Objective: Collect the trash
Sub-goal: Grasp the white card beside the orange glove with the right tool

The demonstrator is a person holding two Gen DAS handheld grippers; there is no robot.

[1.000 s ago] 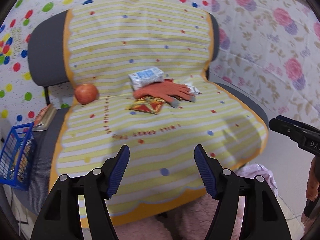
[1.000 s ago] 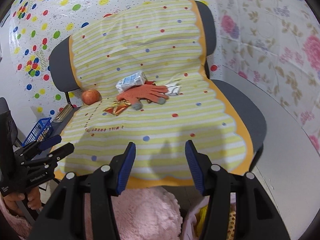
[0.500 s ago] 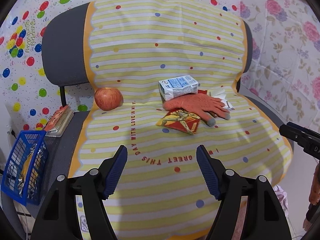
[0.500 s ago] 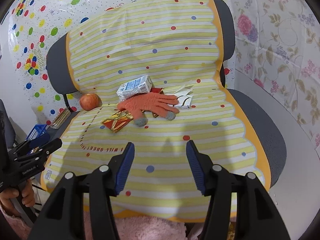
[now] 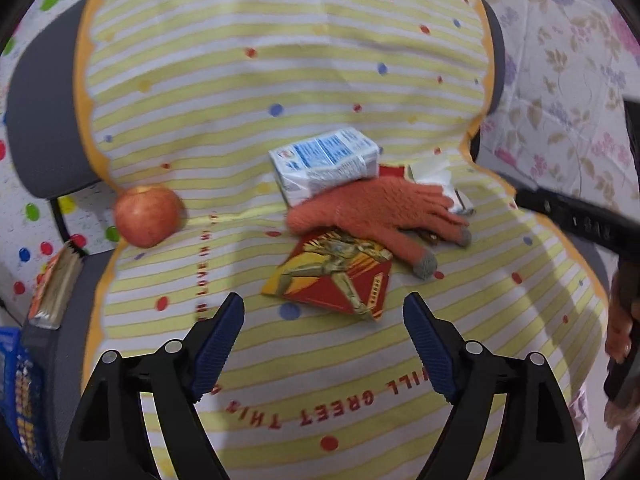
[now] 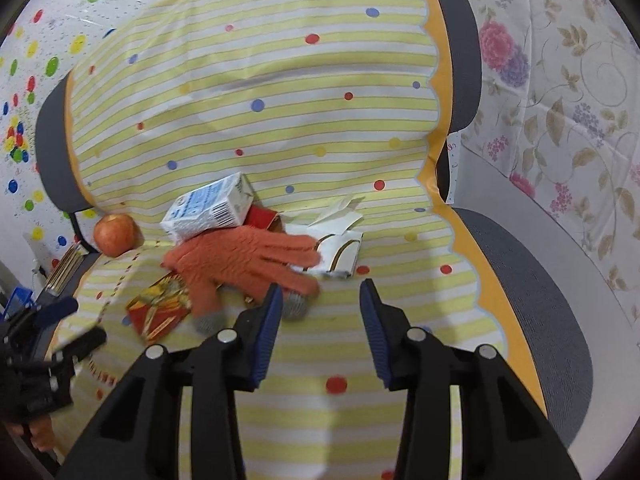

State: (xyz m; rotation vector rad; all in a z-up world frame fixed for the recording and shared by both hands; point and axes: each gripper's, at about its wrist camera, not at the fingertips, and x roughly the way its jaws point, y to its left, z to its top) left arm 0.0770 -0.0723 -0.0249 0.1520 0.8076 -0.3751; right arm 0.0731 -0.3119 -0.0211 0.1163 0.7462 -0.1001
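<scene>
On the chair's striped cloth (image 5: 280,80) lies a small heap: a white and blue milk carton (image 5: 326,164), an orange glove (image 5: 384,212) across it, a red and gold wrapper (image 5: 334,280) and a crumpled white box (image 6: 340,250). My left gripper (image 5: 323,318) hovers just short of the wrapper, its jaws opening wide with nothing between them. My right gripper (image 6: 320,300) is close to the glove's fingertips and the white box, its jaws closing, nothing between them. The milk carton (image 6: 210,208), the glove (image 6: 248,264) and the wrapper (image 6: 160,310) also show in the right wrist view.
A red apple (image 5: 146,216) sits at the seat's back left. A book (image 5: 56,288) and a blue basket (image 5: 16,392) stand off the chair's left side. Floral and dotted sheets (image 6: 560,80) cover the walls behind. The other gripper's black body (image 5: 580,216) enters at right.
Both grippers have come closer to the heap on the seat, which now looks larger. The left jaws stand wider apart; the right jaws have narrowed.
</scene>
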